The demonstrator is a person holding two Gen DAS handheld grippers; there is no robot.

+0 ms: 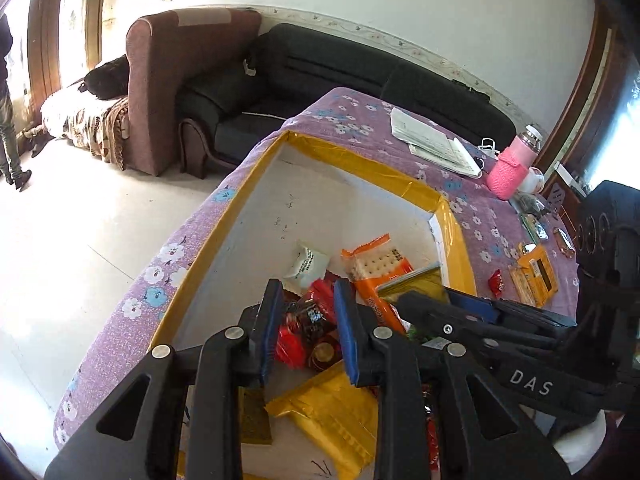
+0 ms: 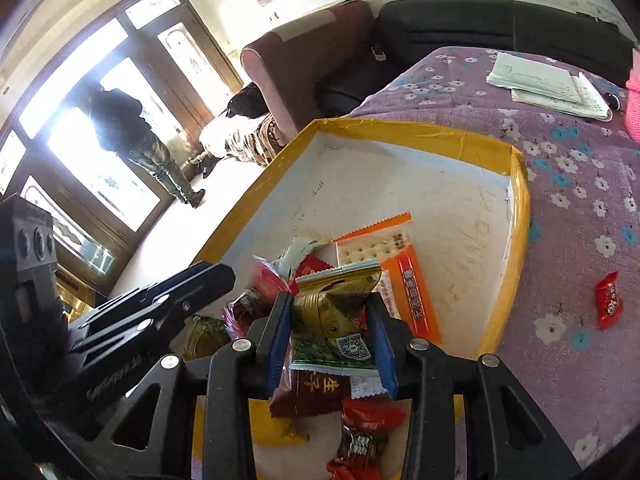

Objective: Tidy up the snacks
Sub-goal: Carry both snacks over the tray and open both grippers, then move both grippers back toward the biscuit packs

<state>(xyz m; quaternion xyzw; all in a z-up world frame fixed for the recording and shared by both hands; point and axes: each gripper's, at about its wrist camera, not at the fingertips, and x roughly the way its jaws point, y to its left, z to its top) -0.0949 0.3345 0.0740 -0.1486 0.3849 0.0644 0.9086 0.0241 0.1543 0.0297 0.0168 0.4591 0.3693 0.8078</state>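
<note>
A shallow box with a yellow taped rim [image 1: 360, 160] [image 2: 400, 128] lies on the purple flowered cloth. It holds an orange cracker packet [image 1: 380, 268] [image 2: 384, 248], a white packet [image 1: 308, 264], a yellow pack [image 1: 332, 412] and several red wrapped sweets. My right gripper [image 2: 330, 298] [image 1: 436, 298] hangs over the pile, shut on a crumpled gold-green packet [image 2: 336, 312] [image 1: 412, 278]. My left gripper [image 1: 308, 286] [image 2: 220, 276] hovers beside it over the red sweets. Its blue pads stand a little apart with nothing pinched between them.
On the cloth right of the box lie a red sweet [image 1: 496, 282] [image 2: 608, 300] and a yellow carton [image 1: 536, 276]. Papers [image 1: 436, 144] and a pink-sleeved bottle [image 1: 508, 168] sit further back. Sofas stand behind the table; a person [image 2: 128, 132] stands at the door.
</note>
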